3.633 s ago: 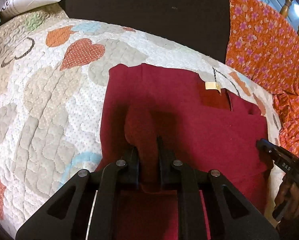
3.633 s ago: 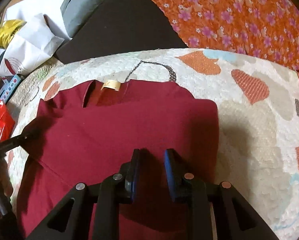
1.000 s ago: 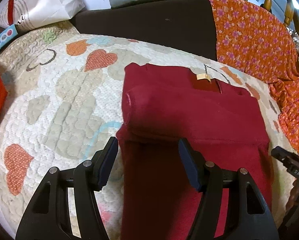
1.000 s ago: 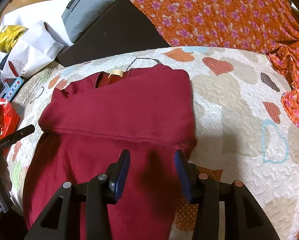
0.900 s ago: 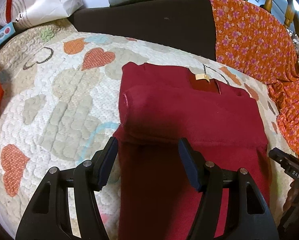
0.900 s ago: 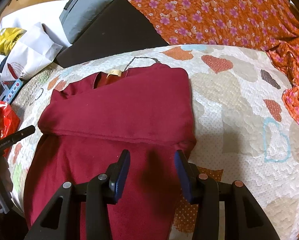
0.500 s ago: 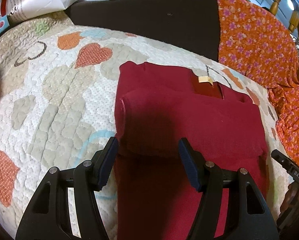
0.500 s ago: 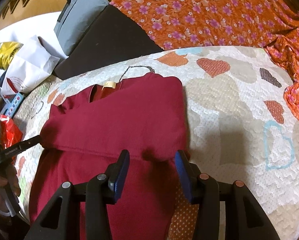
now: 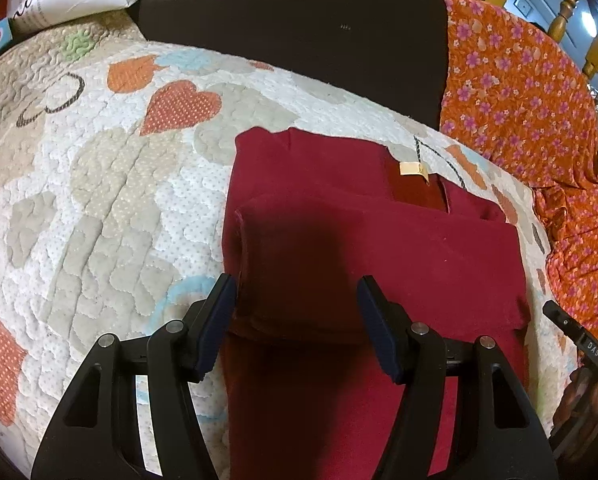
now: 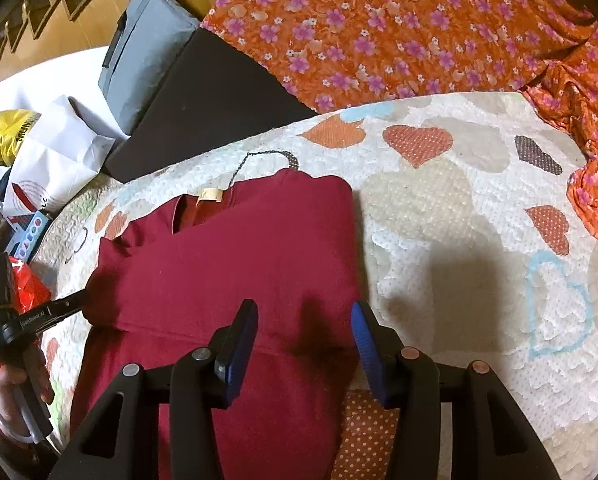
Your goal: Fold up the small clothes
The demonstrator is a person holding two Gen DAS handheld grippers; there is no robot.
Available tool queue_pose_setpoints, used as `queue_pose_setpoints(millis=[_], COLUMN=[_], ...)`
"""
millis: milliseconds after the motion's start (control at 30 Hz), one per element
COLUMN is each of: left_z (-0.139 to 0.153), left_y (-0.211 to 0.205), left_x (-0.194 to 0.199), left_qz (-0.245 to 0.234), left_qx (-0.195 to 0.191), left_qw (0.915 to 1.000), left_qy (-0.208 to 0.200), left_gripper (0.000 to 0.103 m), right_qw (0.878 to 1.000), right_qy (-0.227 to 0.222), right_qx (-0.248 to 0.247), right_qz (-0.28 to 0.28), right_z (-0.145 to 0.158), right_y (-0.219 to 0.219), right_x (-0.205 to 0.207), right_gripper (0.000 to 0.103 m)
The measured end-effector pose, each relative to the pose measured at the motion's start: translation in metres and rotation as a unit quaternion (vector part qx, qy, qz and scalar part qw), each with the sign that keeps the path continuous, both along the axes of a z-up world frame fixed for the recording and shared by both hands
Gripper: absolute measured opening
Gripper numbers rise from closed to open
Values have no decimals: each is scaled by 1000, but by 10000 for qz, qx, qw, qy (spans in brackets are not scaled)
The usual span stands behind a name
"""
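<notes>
You've let go of the maroon shirt (image 9: pixel 379 248); it lies folded on the quilt (image 9: pixel 99 208), and both your left hand-held gripper (image 9: pixel 295 320) and right hand-held gripper (image 10: pixel 303 344) hover spread, empty.

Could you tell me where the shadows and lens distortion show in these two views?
Left wrist view: the left hand-held gripper casts a dark shadow on the red garment, and the quilt bulges from the fisheye. Right wrist view: a soft shadow lies on the quilt beside the garment; the corners go black.

The matt dark-red cloth garment (image 9: pixel 379 248) lies on a bumpy, stitched cream heart-patterned quilt (image 9: pixel 99 208), beside thin orange flowered cloth (image 10: pixel 399 28).
</notes>
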State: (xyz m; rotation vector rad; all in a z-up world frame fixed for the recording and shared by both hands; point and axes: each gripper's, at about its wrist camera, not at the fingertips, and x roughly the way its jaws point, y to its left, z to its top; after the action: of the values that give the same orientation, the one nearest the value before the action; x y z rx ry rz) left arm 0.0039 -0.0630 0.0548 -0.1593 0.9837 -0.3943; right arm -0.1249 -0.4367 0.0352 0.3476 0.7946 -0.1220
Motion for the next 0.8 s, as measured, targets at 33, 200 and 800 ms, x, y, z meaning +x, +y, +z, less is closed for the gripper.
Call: queue_pose_setpoints(millis=[33,200,800], left_z=[0,6,12], left_y=[0,0,39], left_x=[0,-8,-185], left_qz=[19,-161,-1340], left_qx=[-26,-48,754], left_qw=[10000,9999,9874], left_qy=[22,39,378], left_gripper=[63,63,63], right_qw=[10000,9998,9773], right_qy=[18,100,1449], right_qx=[25,20,355], right_qz=[-3,186,1506], right_z=[-1,-1,-6], right_y=[-1,5,63], right_x=[0,-2,-159], right_gripper=[47,47,47])
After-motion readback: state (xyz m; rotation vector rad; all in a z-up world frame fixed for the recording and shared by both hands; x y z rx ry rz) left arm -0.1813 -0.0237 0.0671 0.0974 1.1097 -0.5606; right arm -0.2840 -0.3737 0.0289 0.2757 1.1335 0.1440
